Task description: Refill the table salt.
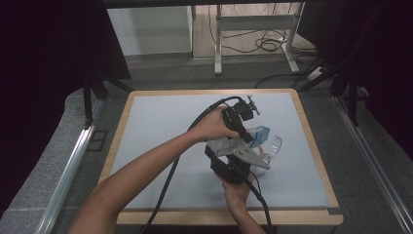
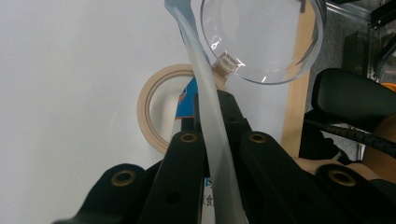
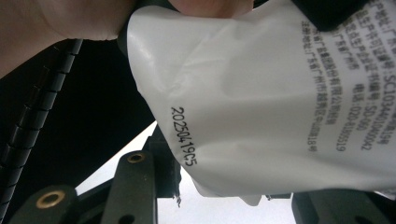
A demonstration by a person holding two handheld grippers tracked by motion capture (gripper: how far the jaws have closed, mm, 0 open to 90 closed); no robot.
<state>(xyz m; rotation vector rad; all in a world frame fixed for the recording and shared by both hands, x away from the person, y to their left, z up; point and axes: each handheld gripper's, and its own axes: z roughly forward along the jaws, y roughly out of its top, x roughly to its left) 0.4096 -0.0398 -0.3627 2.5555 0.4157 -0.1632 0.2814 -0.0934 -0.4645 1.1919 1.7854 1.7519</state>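
A white pouch (image 1: pixel 225 144) with a blue end (image 1: pixel 261 132) hangs between my two grippers over the middle of the table. My left gripper (image 1: pixel 247 133) reaches in from the left. Its jaws (image 2: pixel 212 112) are shut on a thin, flat edge of the pouch (image 2: pixel 205 79). From the near side my right gripper (image 1: pixel 225 152) comes up under its grey plate (image 1: pixel 249 157). In the right gripper view the printed pouch body (image 3: pixel 261 102) sits between that gripper's jaws (image 3: pixel 233 205), which close on it. A clear plastic cup (image 1: pixel 273 145) (image 2: pixel 261 37) lies just right of the pouch.
A roll of beige tape (image 2: pixel 154 107) lies on the pale table top (image 1: pixel 160 136) below the pouch. The table's wooden rim (image 1: pixel 311 141) runs close on the right. Cables trail from both grippers toward the near edge. A metal frame (image 1: pixel 253 29) stands beyond the table.
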